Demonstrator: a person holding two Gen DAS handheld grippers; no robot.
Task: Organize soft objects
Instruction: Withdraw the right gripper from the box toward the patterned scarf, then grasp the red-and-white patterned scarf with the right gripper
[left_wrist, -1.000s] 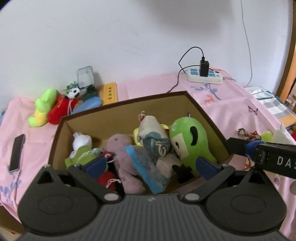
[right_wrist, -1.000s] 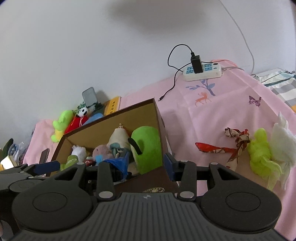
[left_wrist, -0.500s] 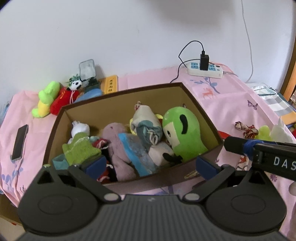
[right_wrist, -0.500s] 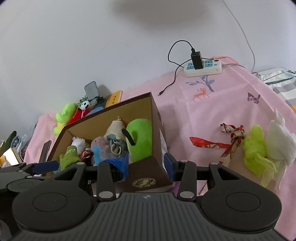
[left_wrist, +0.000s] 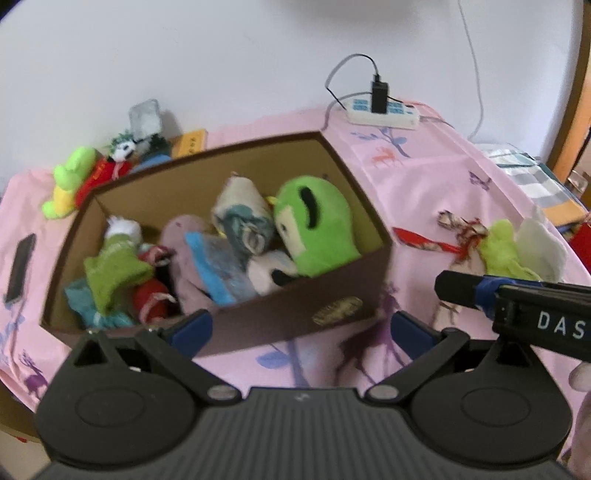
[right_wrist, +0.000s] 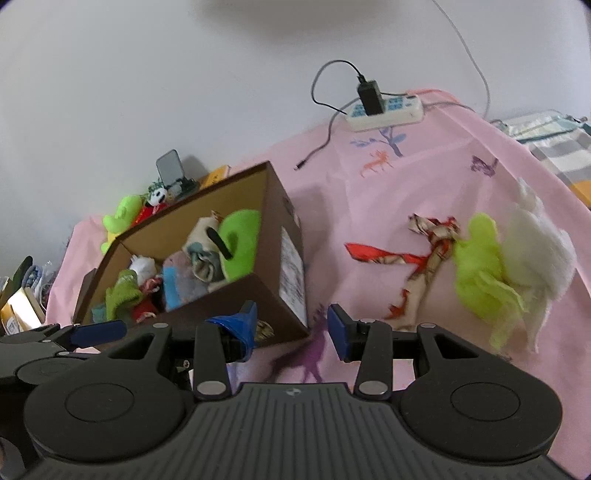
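Both the left gripper (left_wrist: 301, 326) and the right gripper (right_wrist: 291, 325) are hanging wide open and empty near the cardboard box (left_wrist: 295, 314), already holding most plush toys, while the lime-green toy (right_wrist: 480, 266) is lying outside, awaiting collection.

right gripper (left_wrist: 517, 306): white capitals "DAS", cut off at the frame edge, at 3 o'clock in the left wrist view | cardboard box (left_wrist: 258, 325): gold oval emblem on front wall, unreadable | cardboard box side wall: white label (right_wrist: 291, 266), print too small to read
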